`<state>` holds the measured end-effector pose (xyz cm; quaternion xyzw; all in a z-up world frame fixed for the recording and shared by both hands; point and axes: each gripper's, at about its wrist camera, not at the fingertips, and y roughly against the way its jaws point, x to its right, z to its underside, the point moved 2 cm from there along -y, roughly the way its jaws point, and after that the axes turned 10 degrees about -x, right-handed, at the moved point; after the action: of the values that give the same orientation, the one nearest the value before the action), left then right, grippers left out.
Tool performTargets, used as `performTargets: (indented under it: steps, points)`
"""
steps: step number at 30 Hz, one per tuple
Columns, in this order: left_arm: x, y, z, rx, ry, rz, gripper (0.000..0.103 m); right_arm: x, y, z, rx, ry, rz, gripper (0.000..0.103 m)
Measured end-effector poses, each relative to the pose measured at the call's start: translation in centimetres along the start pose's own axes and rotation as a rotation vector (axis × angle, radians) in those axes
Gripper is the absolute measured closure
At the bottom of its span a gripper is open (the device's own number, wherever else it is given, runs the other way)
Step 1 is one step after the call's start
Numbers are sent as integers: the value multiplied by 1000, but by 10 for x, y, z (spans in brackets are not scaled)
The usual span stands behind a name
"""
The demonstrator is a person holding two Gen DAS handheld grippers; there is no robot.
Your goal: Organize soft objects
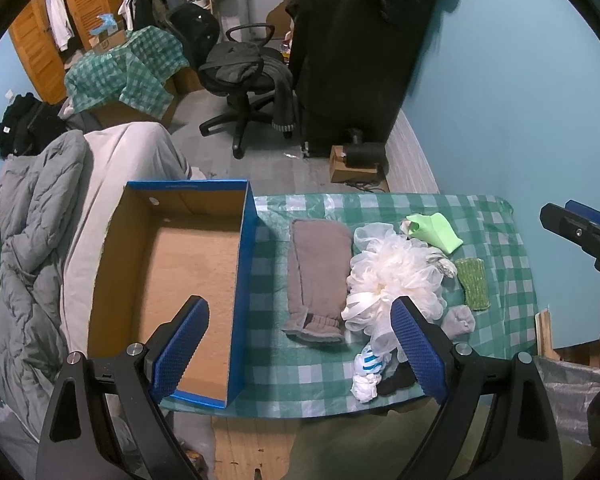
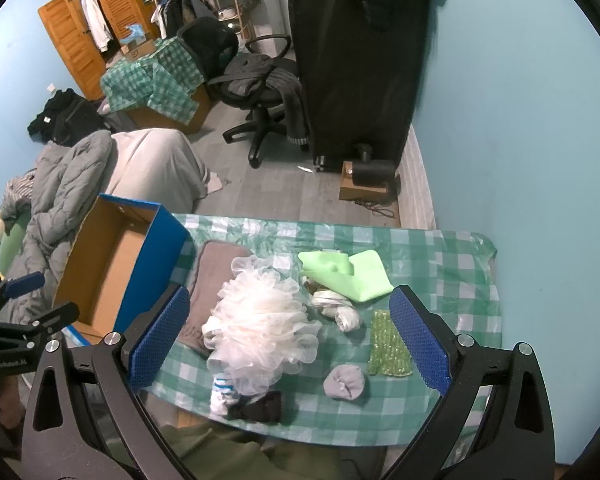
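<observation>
Blue walls all round, and up front a surface (image 1: 440,212) under a green checked cloth. From the left wrist camera, the left gripper (image 1: 300,344) hangs above the near edge, jaws spread wide with nothing between them. One blue pad sits over the open cardboard box (image 1: 188,264), blue outside, bare inside, on the left end of the surface. Just right of the box lies a folded grey towel (image 1: 320,272). Touching its right side is the white mesh bath pouf (image 1: 396,276). Beyond the pouf there's a light green cloth (image 1: 438,230), and to its right a green knitted piece (image 1: 474,284). A small grey sock ball (image 1: 458,320) sits near that. At the front edge, a white sock with blue stripes (image 1: 368,372) rests beside a dark sock (image 1: 398,378). The right gripper (image 1: 580,232) pokes in at the far right; I can't tell its jaws from here.

Over to the right wrist camera: the right gripper (image 2: 290,344) hovers above the pile, jaws released and wide apart, pouf (image 2: 260,320) between the pads. The sock ball (image 2: 345,381) lies near the knitted piece (image 2: 388,344). Far left, the left gripper (image 2: 24,304) shows beside the box (image 2: 152,264).
</observation>
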<state>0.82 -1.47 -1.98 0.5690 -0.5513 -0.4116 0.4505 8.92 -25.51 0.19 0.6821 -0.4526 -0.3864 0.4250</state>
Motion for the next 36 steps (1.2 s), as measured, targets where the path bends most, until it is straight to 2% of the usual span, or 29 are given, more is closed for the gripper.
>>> performTargets:
  steps: [36]
  points:
    - [9, -5, -4, -11, -15, 5, 10, 4, -3, 0, -14, 4, -7, 4]
